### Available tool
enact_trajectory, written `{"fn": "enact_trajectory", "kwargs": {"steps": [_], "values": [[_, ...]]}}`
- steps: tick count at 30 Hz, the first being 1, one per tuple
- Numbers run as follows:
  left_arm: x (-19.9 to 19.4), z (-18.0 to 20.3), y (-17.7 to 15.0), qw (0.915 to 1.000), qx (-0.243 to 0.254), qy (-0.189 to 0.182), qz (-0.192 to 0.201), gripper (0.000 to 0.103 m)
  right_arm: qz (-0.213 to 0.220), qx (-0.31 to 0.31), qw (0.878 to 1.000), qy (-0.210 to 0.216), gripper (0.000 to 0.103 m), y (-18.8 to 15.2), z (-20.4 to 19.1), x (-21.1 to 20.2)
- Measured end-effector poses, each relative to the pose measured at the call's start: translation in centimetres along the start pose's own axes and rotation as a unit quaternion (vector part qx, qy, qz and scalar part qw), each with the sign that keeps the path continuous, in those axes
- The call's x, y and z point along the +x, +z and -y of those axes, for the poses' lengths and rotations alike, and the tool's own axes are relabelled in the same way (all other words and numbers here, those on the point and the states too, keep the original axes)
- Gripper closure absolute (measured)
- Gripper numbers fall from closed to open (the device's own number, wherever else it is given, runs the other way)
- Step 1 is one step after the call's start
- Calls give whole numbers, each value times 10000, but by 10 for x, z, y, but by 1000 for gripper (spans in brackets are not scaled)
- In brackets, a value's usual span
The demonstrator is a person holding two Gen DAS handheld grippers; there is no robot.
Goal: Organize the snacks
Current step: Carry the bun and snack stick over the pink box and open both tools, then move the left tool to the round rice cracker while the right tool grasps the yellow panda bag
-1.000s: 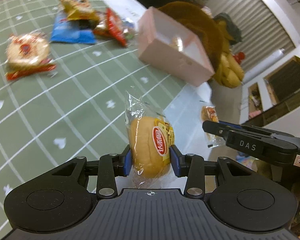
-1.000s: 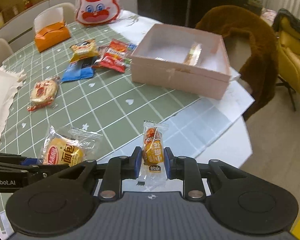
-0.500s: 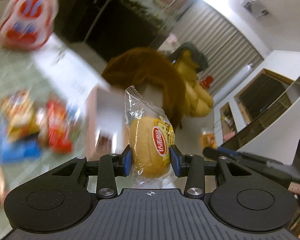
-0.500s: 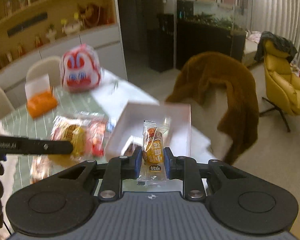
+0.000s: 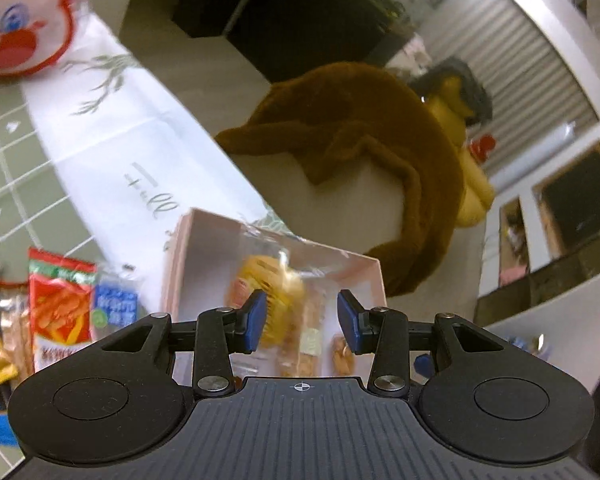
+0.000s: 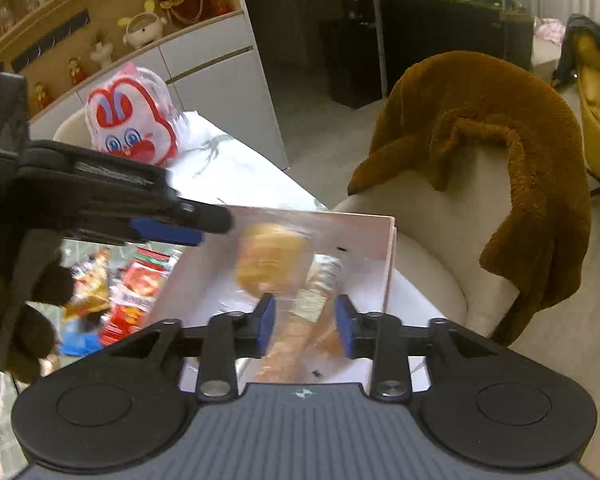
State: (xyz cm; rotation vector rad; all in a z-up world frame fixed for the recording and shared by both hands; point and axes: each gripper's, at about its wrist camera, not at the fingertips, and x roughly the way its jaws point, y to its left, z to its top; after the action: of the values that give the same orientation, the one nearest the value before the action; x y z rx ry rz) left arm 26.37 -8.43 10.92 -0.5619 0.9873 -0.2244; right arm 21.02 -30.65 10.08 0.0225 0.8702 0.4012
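Both grippers over pink box [image 5: 204,248] now, off the green tabletop [image 5: 16,176] seen a second ago. Left gripper [image 5: 299,322] a moment back clamped on bun [image 5: 274,300]; now fingers [image 5: 256,320] apart, bun blurred past them, over box, apparently dropping in; touching the left pad or not, cannot tell. Right gripper [image 6: 305,326] was pinching small snack [image 6: 318,292]; fingers [image 6: 266,324] now opening, snack seen in the gap between them but loose, not pressed. Bun [image 6: 268,260] also visible in right view, blurred, over box [image 6: 380,240] interior, just left of small snack.

Meaning: two items released into box at once, this pair likely done. More packets left on tabletop to left of box: red packet [image 5: 62,304], blue one [image 5: 114,304], others at the near left edge. Judged next: both grippers back to that pile.

Orientation: small snack long axis runs near-to-far, tilted a bit right at far end, label end far. Bun roundish, wrapper smeared by blur, axis not clear. One earlier snack [image 5: 342,354] lying on box floor.
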Motion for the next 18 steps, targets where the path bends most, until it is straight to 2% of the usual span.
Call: {"fn": "enact_trajectory", "kwargs": {"steps": [4, 8, 11, 14, 18], "values": [[-39, -29, -12, 9983, -4, 472, 344, 59, -97, 31, 9998, -165, 57, -9, 2, 8], [-87, -77, -38, 9920, -194, 1115, 558, 59, -156, 137, 9995, -225, 57, -17, -11, 3], [-120, -114, -59, 9870, -390, 1362, 765, 59, -192, 223, 9992, -258, 55, -24, -30, -4], [-152, -155, -82, 9799, -678, 1538, 1072, 59, -208, 109, 9993, -277, 51, -30, -59, -10], [-177, -196, -119, 9644, -1092, 1922, 1449, 59, -285, -222, 9988, -333, 50, -37, -107, -11]]}}
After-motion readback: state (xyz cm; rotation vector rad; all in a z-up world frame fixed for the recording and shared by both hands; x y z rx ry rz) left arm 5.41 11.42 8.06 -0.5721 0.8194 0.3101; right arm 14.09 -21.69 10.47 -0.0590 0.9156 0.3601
